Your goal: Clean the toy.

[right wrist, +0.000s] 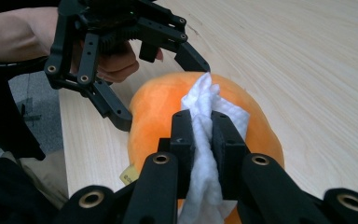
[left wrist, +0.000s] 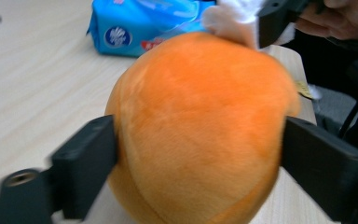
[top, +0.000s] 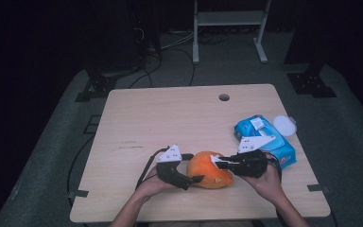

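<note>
The right gripper [right wrist: 200,135] has its jaws pinched tight on a crumpled white wet wipe [right wrist: 205,154], pressing it on top of the round orange plush toy [top: 211,169], prob. to rub the fabric clean. The left gripper [top: 189,177] stands wide around the toy's other side. In the left gripper view, its black jaws sit at both flanks, touching or almost; I cannot tell if they really press. I think it is there to stop the soft toy from rolling while the wipe works. The toy lies on the light wooden table [top: 170,113], near the front edge, btw. both hands. Just right of it is the blue wipes pack [top: 264,139], with a round white lid [top: 284,125] beside.
</note>
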Tool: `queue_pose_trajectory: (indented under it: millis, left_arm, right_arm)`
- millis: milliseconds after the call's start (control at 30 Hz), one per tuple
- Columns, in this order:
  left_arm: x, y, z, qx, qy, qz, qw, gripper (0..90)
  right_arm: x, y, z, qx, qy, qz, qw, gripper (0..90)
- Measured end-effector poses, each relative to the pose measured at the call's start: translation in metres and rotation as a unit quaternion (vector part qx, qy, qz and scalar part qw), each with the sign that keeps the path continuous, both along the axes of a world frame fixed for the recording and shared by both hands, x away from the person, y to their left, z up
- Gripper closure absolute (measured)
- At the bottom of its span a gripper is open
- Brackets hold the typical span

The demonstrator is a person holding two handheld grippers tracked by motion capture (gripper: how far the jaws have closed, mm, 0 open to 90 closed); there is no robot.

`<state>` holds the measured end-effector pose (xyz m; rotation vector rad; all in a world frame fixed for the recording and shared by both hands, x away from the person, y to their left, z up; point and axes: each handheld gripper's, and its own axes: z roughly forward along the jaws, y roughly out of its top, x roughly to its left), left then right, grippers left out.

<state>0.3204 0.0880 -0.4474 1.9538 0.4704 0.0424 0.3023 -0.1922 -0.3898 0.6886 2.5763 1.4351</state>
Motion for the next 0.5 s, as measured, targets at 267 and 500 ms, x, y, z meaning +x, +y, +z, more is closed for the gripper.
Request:
queue_pose_trajectory:
  millis: [267, 500]
  left_arm:
    - [-0.011, -0.009, 0.013, 0.018, -0.045, -0.007, 0.9988, 22.8]
    - [-0.004, -0.007, 0.003, 0.032, -0.012, 0.011, 0.9994, 7.4]
  right_arm:
    - [-0.012, 0.017, 0.008, 0.005, -0.026, 0.014, 0.9996, 80.0]
    - [-0.008, 0.014, 0.007, -0.031, -0.041, -0.006, 0.9986, 80.0]
